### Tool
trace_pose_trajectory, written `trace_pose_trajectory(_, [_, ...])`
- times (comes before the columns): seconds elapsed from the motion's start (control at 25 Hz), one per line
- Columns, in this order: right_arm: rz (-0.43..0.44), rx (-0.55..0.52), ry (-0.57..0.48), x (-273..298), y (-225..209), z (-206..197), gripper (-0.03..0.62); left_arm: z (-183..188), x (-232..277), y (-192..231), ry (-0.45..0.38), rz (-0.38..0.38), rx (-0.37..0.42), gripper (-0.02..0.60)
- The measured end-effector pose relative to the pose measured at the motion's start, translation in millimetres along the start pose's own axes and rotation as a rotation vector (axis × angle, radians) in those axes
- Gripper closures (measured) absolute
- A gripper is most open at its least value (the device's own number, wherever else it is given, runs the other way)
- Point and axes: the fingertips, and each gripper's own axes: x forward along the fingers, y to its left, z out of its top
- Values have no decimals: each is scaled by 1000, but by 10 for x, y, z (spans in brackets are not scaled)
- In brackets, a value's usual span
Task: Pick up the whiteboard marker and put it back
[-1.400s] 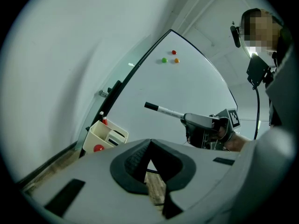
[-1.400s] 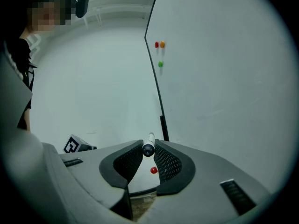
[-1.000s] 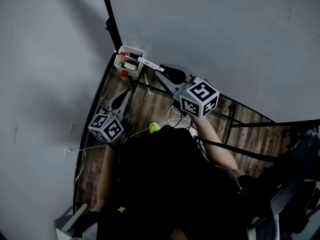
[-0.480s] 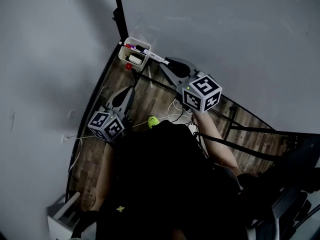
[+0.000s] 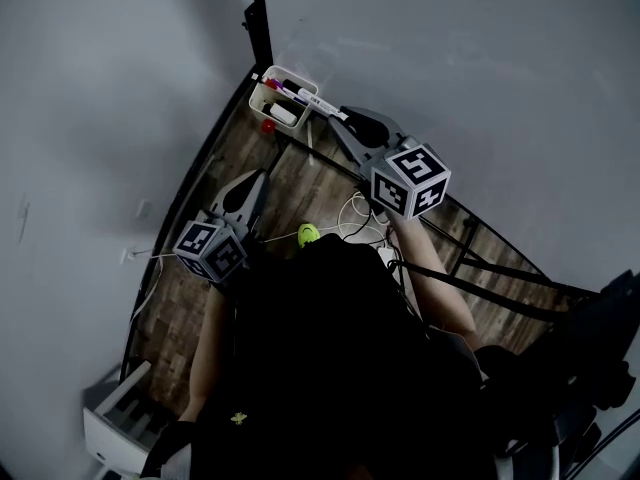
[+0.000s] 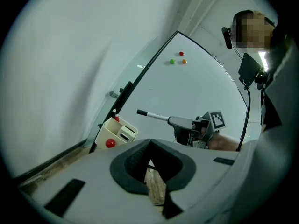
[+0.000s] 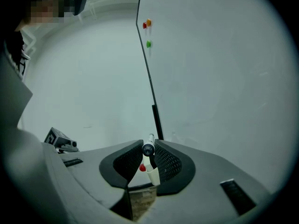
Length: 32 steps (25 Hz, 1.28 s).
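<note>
My right gripper (image 5: 344,119) is shut on a white whiteboard marker (image 5: 322,107) with a black cap, held about level. The marker's cap end reaches over the rim of a white holder box (image 5: 268,101) fixed at the whiteboard's lower corner. The right gripper view looks straight down the marker (image 7: 148,147), clamped between the pads, with the holder (image 7: 152,175) just below. The left gripper view shows the marker (image 6: 154,115) just above and to the right of the holder (image 6: 117,132). Lower left, my left gripper (image 5: 250,184) is shut on nothing, away from the holder.
The holder has other markers and an eraser in it, and a red magnet (image 6: 110,143) on its front. The whiteboard (image 5: 450,58) has a black frame (image 5: 260,8) and small coloured magnets (image 6: 177,59). Stand legs and cables (image 5: 350,223) cross the wooden floor below.
My right gripper has carried the marker closer to the holder, so its cap end is now over the box's rim. The left gripper has stayed about where it was.
</note>
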Motion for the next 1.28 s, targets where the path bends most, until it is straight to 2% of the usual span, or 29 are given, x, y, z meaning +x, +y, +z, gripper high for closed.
trace_pose_trajectory(0.4, [19,35,25,255,-275,-70,514,-64,-26,123,8,50,-40,549])
trace_pose_trajectory(0.76, [47,55,45,423,-316,-121,514,-96,-129,131,7,99,-49,549])
trace_pose_trajectory(1.0, [57,58,70,577,-361,-251,514,-118,-174,149,-7,122,-101,549])
trace_pose_trajectory(1.28, [52,30,91,680,-384,-338,514,-158,-220,182,12,169,-94,549])
